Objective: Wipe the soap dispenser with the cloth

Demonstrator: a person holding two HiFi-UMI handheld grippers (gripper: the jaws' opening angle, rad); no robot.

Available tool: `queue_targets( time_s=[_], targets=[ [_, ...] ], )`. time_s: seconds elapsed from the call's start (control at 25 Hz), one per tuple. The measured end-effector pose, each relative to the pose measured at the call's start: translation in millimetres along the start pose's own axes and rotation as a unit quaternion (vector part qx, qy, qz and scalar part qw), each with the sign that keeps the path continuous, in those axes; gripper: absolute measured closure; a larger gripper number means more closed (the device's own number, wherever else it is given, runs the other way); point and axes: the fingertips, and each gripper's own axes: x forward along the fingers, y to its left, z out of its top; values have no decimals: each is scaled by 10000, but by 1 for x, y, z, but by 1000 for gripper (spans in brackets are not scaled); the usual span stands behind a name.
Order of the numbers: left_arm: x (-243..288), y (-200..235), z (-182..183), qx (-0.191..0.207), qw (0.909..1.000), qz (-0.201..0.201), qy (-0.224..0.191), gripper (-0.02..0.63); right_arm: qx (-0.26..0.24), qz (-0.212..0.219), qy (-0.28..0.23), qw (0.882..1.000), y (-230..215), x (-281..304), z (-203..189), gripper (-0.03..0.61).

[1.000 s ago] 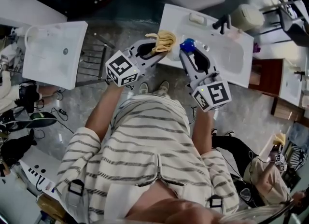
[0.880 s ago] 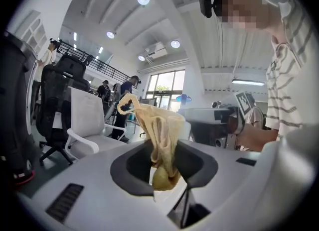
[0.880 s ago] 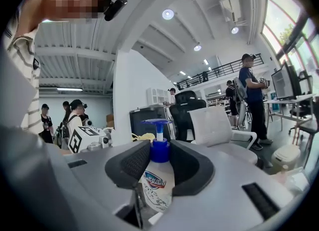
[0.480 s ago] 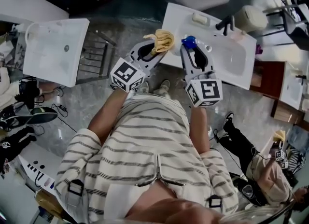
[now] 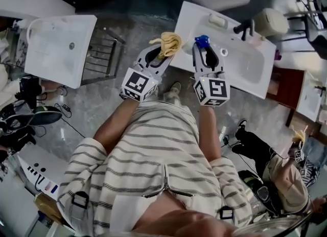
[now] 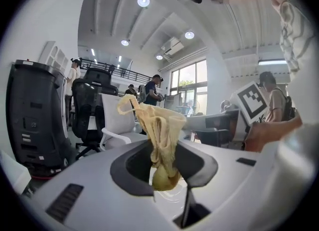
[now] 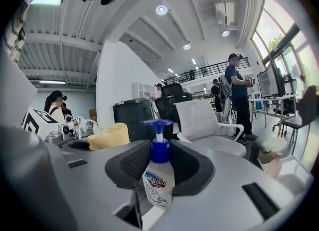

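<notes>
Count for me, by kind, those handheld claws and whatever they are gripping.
Grippers: 2, the left gripper and the right gripper
Cloth: 1, yellow, clamped in the left
Soap dispenser: 1, blue pump, clamped in the right
Total: 4

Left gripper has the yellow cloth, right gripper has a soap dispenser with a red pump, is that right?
Not quite: the pump of the soap dispenser is blue, not red, as the right gripper view shows. The left gripper does hold the yellow cloth, and the right gripper holds the soap dispenser.
</notes>
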Motion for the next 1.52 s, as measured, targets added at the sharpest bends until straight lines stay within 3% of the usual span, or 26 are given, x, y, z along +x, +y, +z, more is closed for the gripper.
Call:
queue_targets(
  time_s=[0.68, 1.52],
  targets=[
    [5, 35, -32, -260, 9970, 690, 232, 500, -121, -170, 175, 9996, -33, 76, -77, 453],
    [23, 36, -60, -558, 9949, 625, 558, 500, -232, 142, 686, 9973, -51, 137, -151, 453]
  ],
)
